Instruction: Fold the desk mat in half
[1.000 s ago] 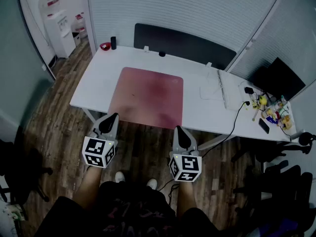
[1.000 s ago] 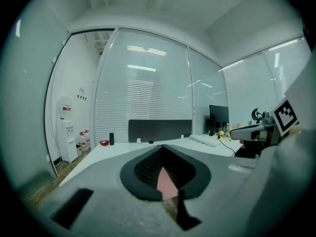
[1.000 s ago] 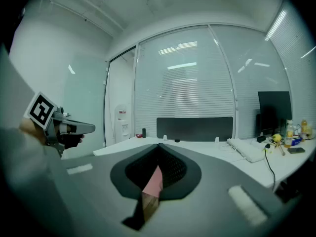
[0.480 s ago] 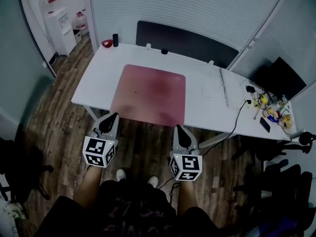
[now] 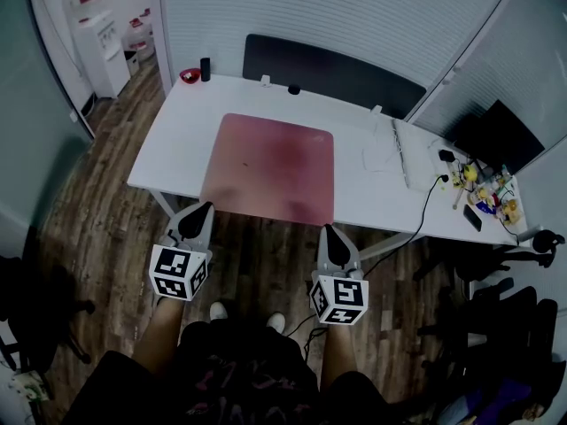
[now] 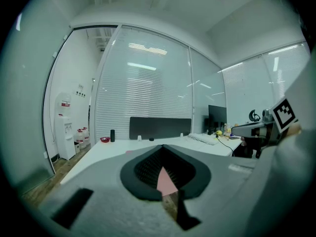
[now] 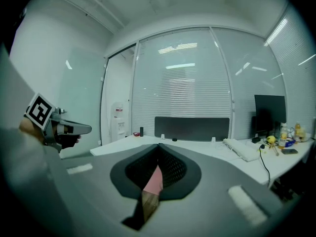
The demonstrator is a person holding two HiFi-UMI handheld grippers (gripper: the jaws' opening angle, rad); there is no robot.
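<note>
The pink mat lies flat and unfolded on the white surface, square to it, its near edge reaching the surface's near edge and its far edge well short of the back. The left tongs hang over the wood floor just in front of the surface, tips pointing at the mat's near left corner and apart from it. The right tongs hang the same way just in front of the near right corner, a little lower in the head view. Both tongs are closed: in the left gripper view the two dark pads meet at the tip, with a sliver of pink mat showing through the gap below them, and the right gripper view shows the same, pads together, a strip of pink and a bit of floor behind. Neither touches the mat. Each gripper view catches the other tongs off to the side, level with it. To the right of the mat, well apart from it, a white keyboard lies on the surface, and a black cable runs from the right end over the near edge. At the far left corner stand a red bowl and a black cylinder, side by side. A dark panel stands along the back edge. A water dispenser stands by the wall on the left.
</note>
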